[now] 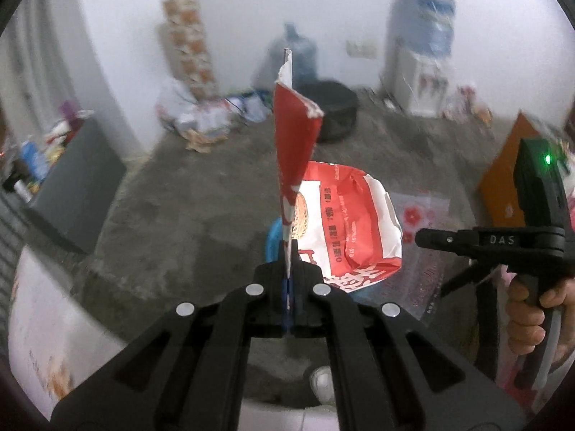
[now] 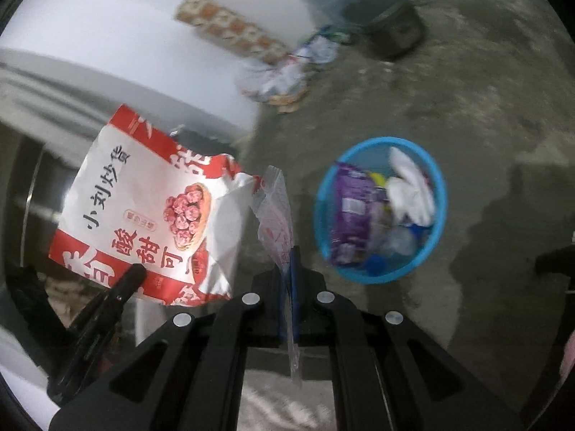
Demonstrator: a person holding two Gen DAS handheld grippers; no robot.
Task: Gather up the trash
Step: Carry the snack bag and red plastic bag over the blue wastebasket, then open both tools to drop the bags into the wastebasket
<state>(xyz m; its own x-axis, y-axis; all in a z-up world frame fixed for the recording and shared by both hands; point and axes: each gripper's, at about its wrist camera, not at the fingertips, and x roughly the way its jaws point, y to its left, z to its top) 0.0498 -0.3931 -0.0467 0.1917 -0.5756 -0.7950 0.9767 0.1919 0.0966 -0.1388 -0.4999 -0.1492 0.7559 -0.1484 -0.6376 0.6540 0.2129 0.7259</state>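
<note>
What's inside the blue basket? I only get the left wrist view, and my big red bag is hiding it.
Observer: A purple packet and crumpled white paper lie in the blue basket.
Operator: What's on my bag's other side?
Observer: The red-and-white snack bag shows a picture of round red fruit.
Operator: Is the other gripper carrying anything?
Observer: Yes, the right gripper is shut on a clear wrapper with red print.
</note>
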